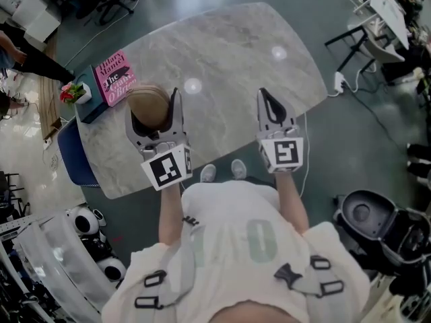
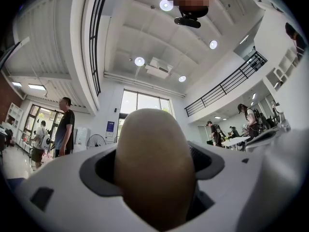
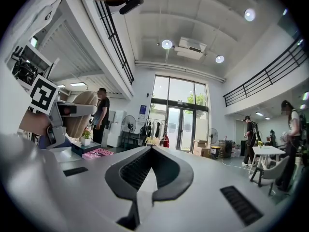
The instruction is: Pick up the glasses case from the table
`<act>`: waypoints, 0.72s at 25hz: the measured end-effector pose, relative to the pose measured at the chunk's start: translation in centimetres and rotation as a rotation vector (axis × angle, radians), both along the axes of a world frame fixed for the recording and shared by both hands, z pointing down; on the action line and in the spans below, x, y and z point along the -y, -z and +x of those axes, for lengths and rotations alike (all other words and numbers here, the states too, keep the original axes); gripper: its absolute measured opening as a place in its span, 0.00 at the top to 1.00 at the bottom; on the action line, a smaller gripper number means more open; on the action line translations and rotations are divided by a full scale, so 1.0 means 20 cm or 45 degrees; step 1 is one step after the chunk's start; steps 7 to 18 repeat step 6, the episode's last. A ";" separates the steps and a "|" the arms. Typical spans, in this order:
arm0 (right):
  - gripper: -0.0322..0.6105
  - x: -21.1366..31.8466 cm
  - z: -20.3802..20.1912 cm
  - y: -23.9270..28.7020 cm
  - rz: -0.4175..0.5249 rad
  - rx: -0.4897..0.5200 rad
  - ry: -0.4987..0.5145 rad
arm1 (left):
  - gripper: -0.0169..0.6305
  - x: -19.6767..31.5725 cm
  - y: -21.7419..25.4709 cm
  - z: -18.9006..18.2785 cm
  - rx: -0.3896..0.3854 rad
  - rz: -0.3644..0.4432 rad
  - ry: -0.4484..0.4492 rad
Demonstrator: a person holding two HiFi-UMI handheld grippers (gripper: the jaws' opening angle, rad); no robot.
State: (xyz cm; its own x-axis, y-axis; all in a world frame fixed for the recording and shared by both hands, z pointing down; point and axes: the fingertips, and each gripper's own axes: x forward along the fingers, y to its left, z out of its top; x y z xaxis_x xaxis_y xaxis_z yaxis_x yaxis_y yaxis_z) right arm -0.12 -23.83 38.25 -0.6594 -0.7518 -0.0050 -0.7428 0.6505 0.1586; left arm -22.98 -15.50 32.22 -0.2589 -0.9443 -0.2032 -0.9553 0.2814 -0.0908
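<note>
Lifting step: the left gripper (image 1: 155, 116) is clamped on the tan glasses case (image 2: 153, 166), which fills the gap between its jaws. That gripper points up toward the ceiling.
Case position: standing on end between the left jaws, its rounded top poking past their tips. From the right gripper view it appears raised off the surface, so the pick-up is judged done or nearly so.
Right gripper (image 1: 266, 103): empty, jaw tips drawn together with nothing between them. It is level with the left gripper, well to that gripper's right, and takes no part in the grasp.
Next move: judged to call for a steady hold and a clean carry upward. The case's smooth, rounded shell could slip if the grip slackens.
Surface (image 1: 229, 52): a grey marble-pattern top with rounded corners, bare ahead of both grippers.
Items beyond the left gripper: a pink book (image 1: 114, 78) lies ahead and to the left. A small potted plant with red flowers (image 1: 75, 93) stands just left of the book. Both are apart from the gripper and the case.
Room: a tall open hall with round ceiling lights (image 2: 139, 61), glazed doors (image 3: 181, 122) straight ahead of the right gripper, and a railed balcony (image 2: 227, 83) up to the right.
People: several stand in the background, well away from the grippers.
</note>
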 end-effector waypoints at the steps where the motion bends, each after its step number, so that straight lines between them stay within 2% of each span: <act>1: 0.95 0.00 0.00 0.00 0.000 -0.002 0.001 | 0.36 0.00 0.00 0.00 0.002 0.000 -0.001; 6: 0.95 0.00 0.01 0.00 0.008 -0.004 0.002 | 0.36 0.01 0.02 0.00 -0.036 0.033 0.005; 18: 0.95 0.00 0.01 0.00 0.008 -0.004 0.002 | 0.36 0.01 0.02 0.00 -0.036 0.033 0.005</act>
